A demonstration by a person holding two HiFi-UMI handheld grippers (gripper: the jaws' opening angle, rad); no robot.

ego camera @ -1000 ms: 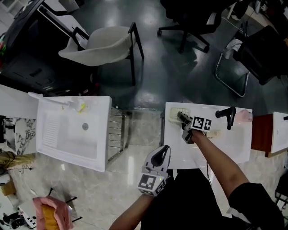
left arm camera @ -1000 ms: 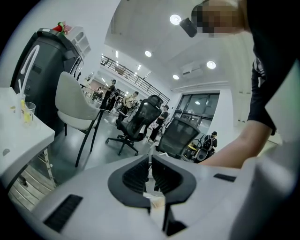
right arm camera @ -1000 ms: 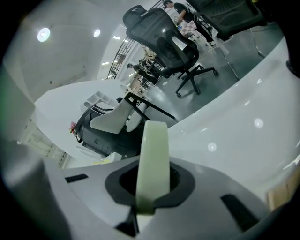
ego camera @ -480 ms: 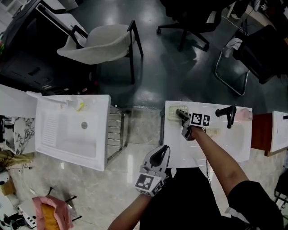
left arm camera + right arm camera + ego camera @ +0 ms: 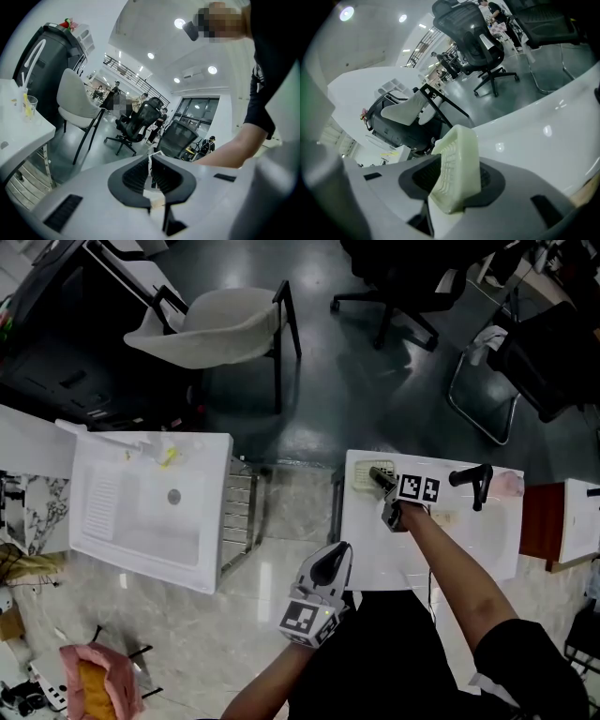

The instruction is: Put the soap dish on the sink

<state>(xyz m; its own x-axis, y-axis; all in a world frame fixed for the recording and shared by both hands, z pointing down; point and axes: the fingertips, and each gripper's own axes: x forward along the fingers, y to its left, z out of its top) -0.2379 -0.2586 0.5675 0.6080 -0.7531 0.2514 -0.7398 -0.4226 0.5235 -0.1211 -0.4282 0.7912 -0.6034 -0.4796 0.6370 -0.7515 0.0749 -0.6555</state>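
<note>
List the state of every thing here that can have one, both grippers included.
soap dish, tilted up on edge between the right gripper's jaws, at the far left corner of the sink.
right gripper, jaws opening, with gaps showing between the pads and the dish.
left gripper, jaws together, nothing between them, held off the sink.

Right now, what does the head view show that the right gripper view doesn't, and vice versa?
Only the head view: the left gripper and the person's forearm. Only the right gripper view: how the soap dish sits tilted between the right gripper's opening jaws. Both: the white chair and the sink under the dish.
</note>
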